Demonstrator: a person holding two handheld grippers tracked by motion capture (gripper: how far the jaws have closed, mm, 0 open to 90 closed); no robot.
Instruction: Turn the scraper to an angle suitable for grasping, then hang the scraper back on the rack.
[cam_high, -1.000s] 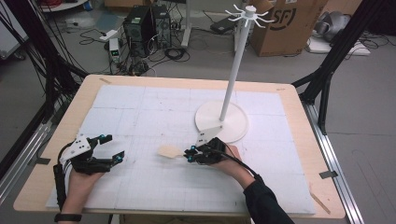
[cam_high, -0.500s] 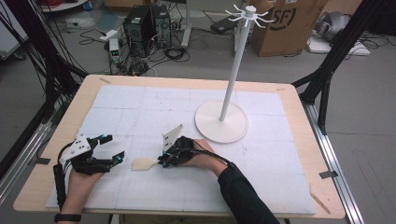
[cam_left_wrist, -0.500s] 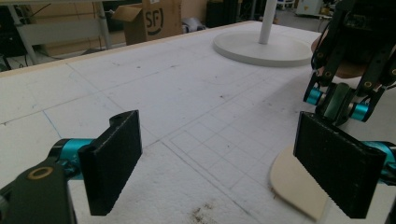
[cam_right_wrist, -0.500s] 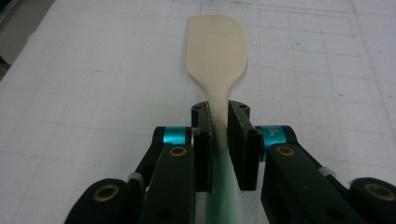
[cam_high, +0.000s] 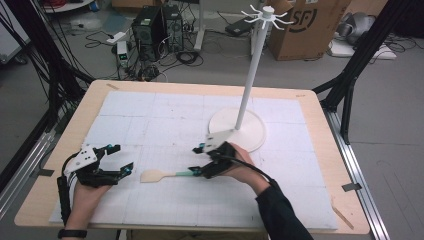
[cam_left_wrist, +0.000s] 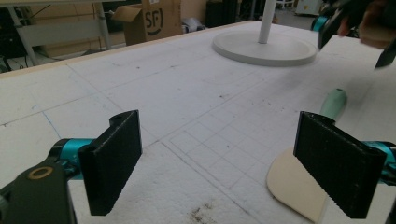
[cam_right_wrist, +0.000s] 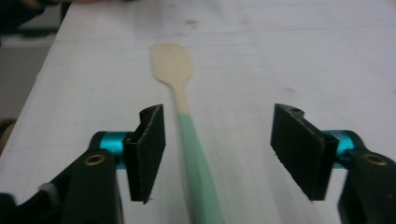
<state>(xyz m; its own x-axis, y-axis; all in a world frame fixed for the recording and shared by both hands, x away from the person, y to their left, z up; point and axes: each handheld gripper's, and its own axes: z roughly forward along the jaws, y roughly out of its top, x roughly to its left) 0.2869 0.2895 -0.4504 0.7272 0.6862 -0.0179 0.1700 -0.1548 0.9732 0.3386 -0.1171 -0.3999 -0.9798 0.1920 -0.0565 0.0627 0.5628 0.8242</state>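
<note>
The right gripper (cam_high: 196, 160) has just opened, leaving the spatula (cam_high: 165, 175) flat near the table's (cam_high: 300, 100) front edge; the left gripper (cam_high: 119, 159) hangs open, empty.

High view overhead, facing forward-down; both gripper views low, close; all share spatula (cam_high: 159, 175).

I see a light wooden table (cam_high: 320, 107) covered by a white gridded foam mat (cam_high: 165, 120). On the mat stands a white round-based pole stand (cam_high: 239, 131). A spatula with pale wooden blade and mint-green handle (cam_high: 159, 175) lies flat, near the stand's base, on its left.
</note>
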